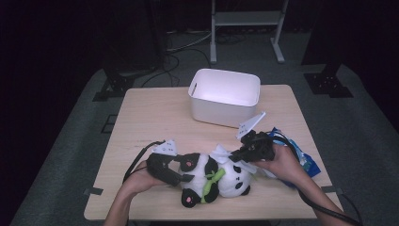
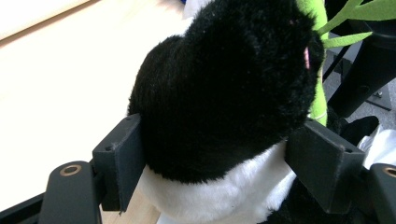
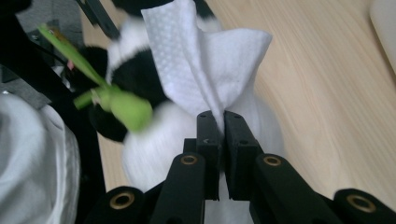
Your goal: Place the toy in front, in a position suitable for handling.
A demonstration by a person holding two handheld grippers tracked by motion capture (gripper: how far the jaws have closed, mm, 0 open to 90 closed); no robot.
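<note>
1. While the plush panda (image 1: 214, 179) lies on its back at the near edge of the table (image 1: 150, 117), the left gripper (image 1: 181, 178) clamps one black limb between its pads.
2. Over at the head end, the right gripper (image 3: 223, 122) has its jaws pinched tight on a white wipe (image 3: 210, 65), bunched up just above the toy.
3. Grip secured on both, I'd say; the wiping itself looks barely begun.
4. The white bin (image 1: 225, 96) waits empty behind, well apart.

My table (image 1: 155, 122) lit bright from above, room around it dark, green stalk (image 3: 122, 107) by my claw blurred, close fur soft-focused
</note>
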